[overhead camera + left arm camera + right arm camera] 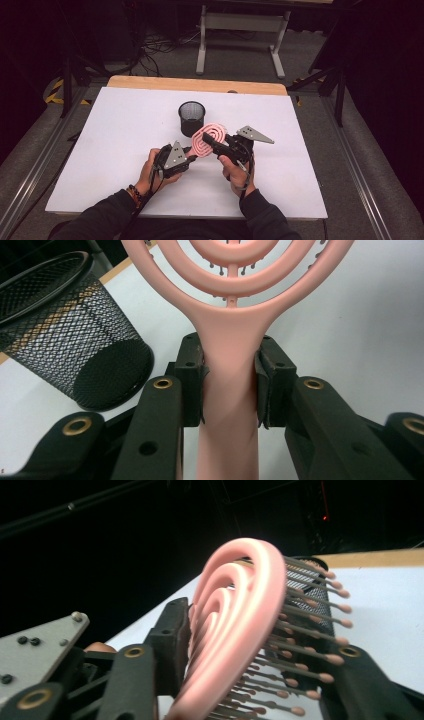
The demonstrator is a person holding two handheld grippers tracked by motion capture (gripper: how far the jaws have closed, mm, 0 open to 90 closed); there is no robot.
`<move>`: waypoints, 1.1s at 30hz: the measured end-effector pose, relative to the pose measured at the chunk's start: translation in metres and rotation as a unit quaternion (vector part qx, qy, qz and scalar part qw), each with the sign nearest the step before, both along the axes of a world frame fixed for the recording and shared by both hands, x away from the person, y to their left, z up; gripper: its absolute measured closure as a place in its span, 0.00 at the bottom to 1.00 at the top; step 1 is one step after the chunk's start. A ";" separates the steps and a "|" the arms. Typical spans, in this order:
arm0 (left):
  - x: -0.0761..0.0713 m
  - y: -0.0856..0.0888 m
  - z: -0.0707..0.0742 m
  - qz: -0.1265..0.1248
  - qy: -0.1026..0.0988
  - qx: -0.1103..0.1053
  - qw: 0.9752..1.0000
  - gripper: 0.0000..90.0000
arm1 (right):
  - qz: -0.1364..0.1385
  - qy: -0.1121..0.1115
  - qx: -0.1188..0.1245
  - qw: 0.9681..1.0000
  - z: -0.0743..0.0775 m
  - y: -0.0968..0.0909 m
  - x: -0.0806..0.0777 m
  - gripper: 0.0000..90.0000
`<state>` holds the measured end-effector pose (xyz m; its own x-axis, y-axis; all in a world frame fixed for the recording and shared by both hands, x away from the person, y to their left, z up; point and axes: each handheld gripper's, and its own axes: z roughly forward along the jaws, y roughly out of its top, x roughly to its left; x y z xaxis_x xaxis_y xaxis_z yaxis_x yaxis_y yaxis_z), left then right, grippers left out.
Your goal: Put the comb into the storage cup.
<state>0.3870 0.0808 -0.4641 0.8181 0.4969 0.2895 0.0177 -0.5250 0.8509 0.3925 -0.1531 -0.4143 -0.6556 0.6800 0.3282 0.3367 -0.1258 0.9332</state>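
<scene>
A pink hairbrush (206, 136) with ring-shaped ribs is held above the white table (115, 130). My left gripper (186, 159) is shut on its handle (230, 390), the black pads (192, 375) pressing both sides. My right gripper (214, 142) comes in from the right and straddles the brush head (235, 625). One of its jaws lies against the smooth back and the other meets the bristle tips (325, 677), so it is shut on the head. A black mesh cup (192, 118) stands upright just behind the brush.
The mesh cup (60, 335) sits close to the left of the handle in the left gripper view. A wooden strip (195, 84) borders the table's far edge. Beyond it stand a white frame's legs (240, 35) and cables on the floor.
</scene>
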 end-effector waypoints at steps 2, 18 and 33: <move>0.000 0.000 0.000 0.001 -0.002 0.000 1.000 0.77 | 0.003 0.020 0.032 0.999 -0.003 -0.003 0.000 0.63; 0.003 0.002 -0.005 0.001 0.016 0.006 1.000 0.64 | 0.040 -0.023 0.014 0.999 0.005 0.003 -0.015 0.66; 0.011 0.007 -0.010 -0.001 0.040 0.019 0.999 0.49 | 0.062 -0.057 0.001 0.996 0.018 -0.003 -0.027 0.69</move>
<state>0.3983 0.0880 -0.4742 0.8408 0.4847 0.2410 0.0842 -0.5569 0.8263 0.3657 -0.1563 -0.3958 -0.7682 0.5903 0.2479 0.2413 -0.0917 0.9661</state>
